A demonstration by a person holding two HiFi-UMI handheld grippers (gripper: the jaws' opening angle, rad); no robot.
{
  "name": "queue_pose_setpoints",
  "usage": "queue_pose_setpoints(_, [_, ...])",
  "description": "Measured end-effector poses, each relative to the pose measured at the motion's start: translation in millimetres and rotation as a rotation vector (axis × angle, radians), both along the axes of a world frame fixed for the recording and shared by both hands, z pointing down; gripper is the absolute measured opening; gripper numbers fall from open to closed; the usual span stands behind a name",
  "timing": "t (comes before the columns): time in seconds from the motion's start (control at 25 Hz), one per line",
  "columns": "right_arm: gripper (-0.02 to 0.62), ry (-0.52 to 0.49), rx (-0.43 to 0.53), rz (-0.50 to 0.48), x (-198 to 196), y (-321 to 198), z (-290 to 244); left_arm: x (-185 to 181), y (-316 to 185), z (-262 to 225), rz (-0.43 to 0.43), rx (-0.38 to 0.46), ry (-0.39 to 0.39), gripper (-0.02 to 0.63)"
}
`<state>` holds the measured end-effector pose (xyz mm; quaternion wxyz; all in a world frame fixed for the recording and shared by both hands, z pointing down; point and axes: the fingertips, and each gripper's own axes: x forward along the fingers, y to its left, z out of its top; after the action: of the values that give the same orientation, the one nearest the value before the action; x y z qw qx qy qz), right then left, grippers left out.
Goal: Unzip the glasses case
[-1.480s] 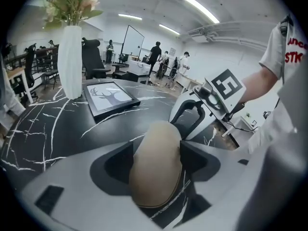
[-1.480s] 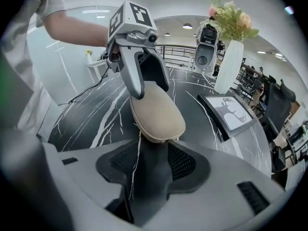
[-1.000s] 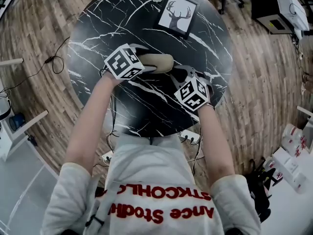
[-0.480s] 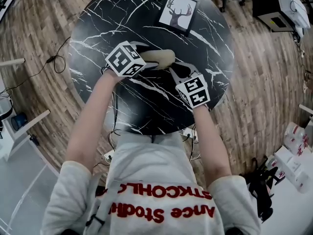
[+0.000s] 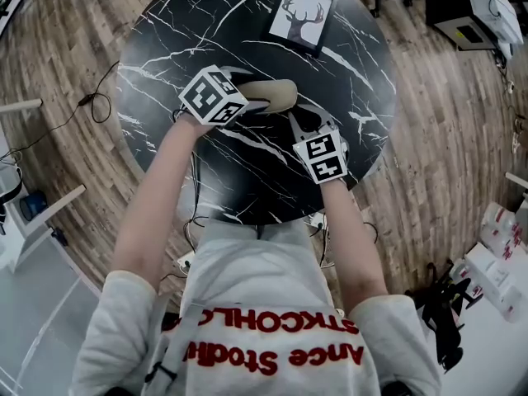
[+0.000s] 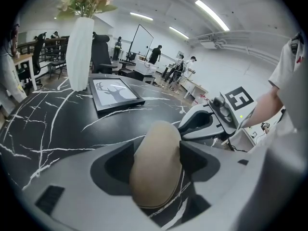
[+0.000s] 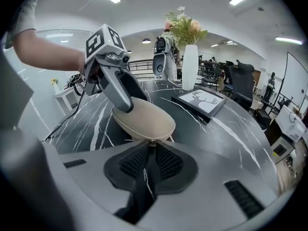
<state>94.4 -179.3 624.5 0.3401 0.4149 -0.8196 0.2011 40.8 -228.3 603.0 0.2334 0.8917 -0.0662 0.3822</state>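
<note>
The left hand-held gripper [image 6: 157,152] is clamping the beige glasses case [image 7: 144,117], which is lying on the black table [image 7: 231,129]. The right hand-held gripper [image 7: 151,150] has just been closing its jaws and is pinching the zipper pull [image 7: 152,142].

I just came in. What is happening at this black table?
A person works at the table with a gripper in each hand. The left gripper clamps a beige case that lies on the table. The jaws of the right gripper have just been closing and now pinch the zip pull at the case's end, as far as shows. The case looks fully zipped, so the unzipping has not yet begun.
</note>
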Motion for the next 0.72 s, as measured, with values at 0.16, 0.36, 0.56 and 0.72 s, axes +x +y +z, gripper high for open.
queue_pose_setpoints(0.16, [0.041, -0.052, -0.002, 0.077, -2, -1, -3, 0, -1, 0, 0.001, -0.014, -0.005, 0.304])
queue_pose_setpoints(0.36, [0.032, -0.066, 0.006, 0.056, -28, 7, -6, 0, -1, 0, 0.001, -0.021, -0.011, 0.304])
queue_pose_setpoints(0.56, [0.032, -0.087, -0.001, 0.110, -45, 9, -5, 1, 0, 1, 0.004, -0.018, -0.019, 0.302])
queue_pose_setpoints(0.72, [0.032, -0.077, -0.016, 0.064, -44, 11, -3, -1, -2, -1, -0.070, -0.050, 0.006, 0.288])
